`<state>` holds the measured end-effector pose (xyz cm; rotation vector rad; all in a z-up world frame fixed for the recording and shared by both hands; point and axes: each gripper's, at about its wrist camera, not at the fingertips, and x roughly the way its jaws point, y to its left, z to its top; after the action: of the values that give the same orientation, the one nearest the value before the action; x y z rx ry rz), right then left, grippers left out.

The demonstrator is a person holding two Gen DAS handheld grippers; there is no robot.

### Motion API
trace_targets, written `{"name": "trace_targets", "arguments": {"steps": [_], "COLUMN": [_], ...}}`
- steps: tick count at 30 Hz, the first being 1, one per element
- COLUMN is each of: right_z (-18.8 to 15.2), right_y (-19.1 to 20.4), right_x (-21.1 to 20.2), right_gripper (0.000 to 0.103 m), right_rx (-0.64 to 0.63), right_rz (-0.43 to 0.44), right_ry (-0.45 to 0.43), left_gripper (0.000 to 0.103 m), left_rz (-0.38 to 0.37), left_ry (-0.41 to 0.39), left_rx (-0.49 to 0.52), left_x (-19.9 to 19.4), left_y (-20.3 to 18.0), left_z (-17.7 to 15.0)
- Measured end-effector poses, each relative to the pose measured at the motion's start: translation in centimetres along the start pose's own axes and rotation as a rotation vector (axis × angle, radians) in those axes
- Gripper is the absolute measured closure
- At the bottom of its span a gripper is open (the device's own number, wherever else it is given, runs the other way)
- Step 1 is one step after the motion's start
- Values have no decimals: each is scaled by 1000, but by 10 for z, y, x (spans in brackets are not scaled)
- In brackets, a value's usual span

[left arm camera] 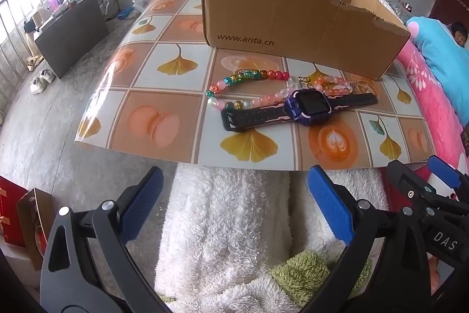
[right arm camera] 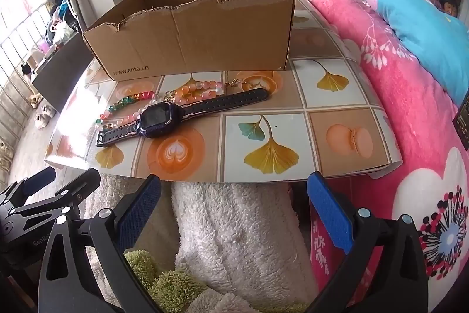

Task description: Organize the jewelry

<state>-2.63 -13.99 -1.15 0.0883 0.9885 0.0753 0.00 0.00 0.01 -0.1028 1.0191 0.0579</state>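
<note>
Pink quilt [right arm camera: 395,96], perhaps shoes [left arm camera: 42,79]

Bare patterned tabletop [right arm camera: 337,96] lies open at 3 o'clock of the watch [right arm camera: 158,116]; the cardboard box [right arm camera: 205,40] blocks 12 o'clock.

The clearest thing you can read is "www.anta.cn", printed in dark letters on the front wall of the cardboard box [left arm camera: 293,28], low near its left corner. From your left wrist view it sits left of centre in the frame; from your right wrist view it's the same print on the box [right arm camera: 205,46], smaller, left of the frame's middle.

Then there's "DAS" in white letters on the black body of the right gripper [left arm camera: 439,184], at the right edge of the left view. On the left gripper [right arm camera: 52,181], lower left of the right view, you get "GenRo", cut off after that. The pink blanket [right arm camera: 404,113] has white characters, too blurry to read.
</note>
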Motion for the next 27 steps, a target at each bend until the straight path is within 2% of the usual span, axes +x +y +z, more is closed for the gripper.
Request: {"name": "trace_targets", "arguments": {"steps": [27], "right_z": [-1], "right_y": [1], "right_x": [-2], "right_gripper": [5], "right_rx": [-2], "right_rz": [-5], "right_ry": [-5], "left_gripper": [7], "left_rz": [1], "left_ry": [0], "left_rx": [2], "left_x": [-3], "left_y": [3], "left_z": [1]}}
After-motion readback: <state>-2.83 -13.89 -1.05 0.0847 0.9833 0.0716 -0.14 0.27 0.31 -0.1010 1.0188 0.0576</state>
